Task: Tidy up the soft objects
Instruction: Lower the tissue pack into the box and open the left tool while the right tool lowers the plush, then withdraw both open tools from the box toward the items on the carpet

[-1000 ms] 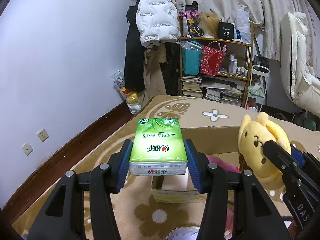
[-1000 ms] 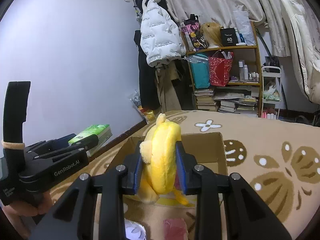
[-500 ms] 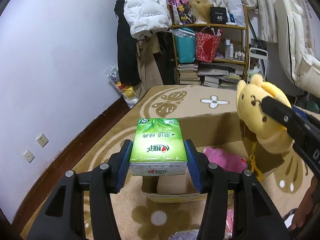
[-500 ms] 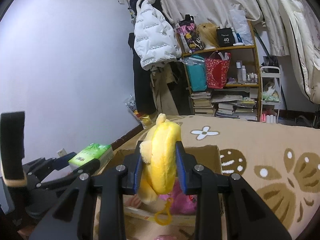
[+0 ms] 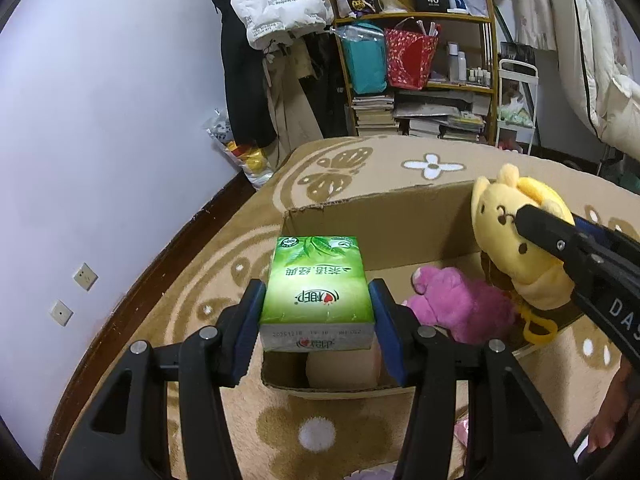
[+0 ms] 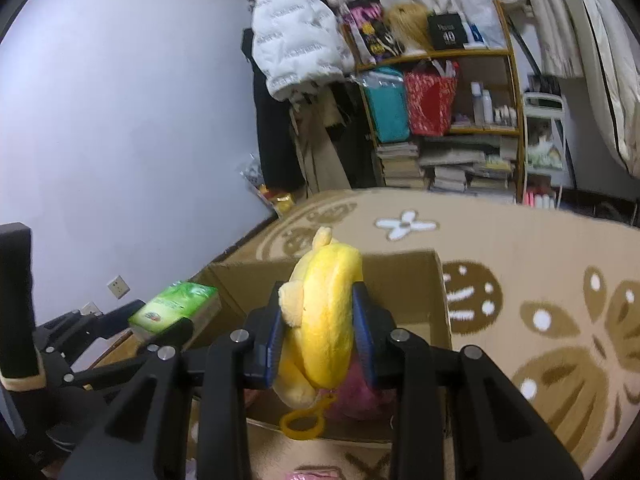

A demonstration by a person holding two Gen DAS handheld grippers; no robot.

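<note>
My left gripper (image 5: 317, 316) is shut on a green tissue pack (image 5: 316, 280), held just above the near left part of an open cardboard box (image 5: 384, 208) on the rug. My right gripper (image 6: 318, 328) is shut on a yellow plush toy (image 6: 326, 312) with a yellow ring hanging below it, over the same box (image 6: 400, 276). The plush (image 5: 516, 236) also shows at the right of the left wrist view, and the tissue pack (image 6: 176, 304) at the left of the right wrist view. A pink plush (image 5: 460, 304) and a beige soft object (image 5: 340, 368) lie inside the box.
A tan rug (image 5: 360, 164) with brown flower patterns covers the floor. The lilac wall (image 5: 100, 120) with sockets runs along the left. A cluttered shelf (image 5: 420, 60) and hanging coats (image 5: 276, 0) stand at the back. Small pink items (image 6: 316, 474) lie on the rug near me.
Both grippers have moved forward and down toward the box with their loads. The box interior and the pink plush have come into full view.
</note>
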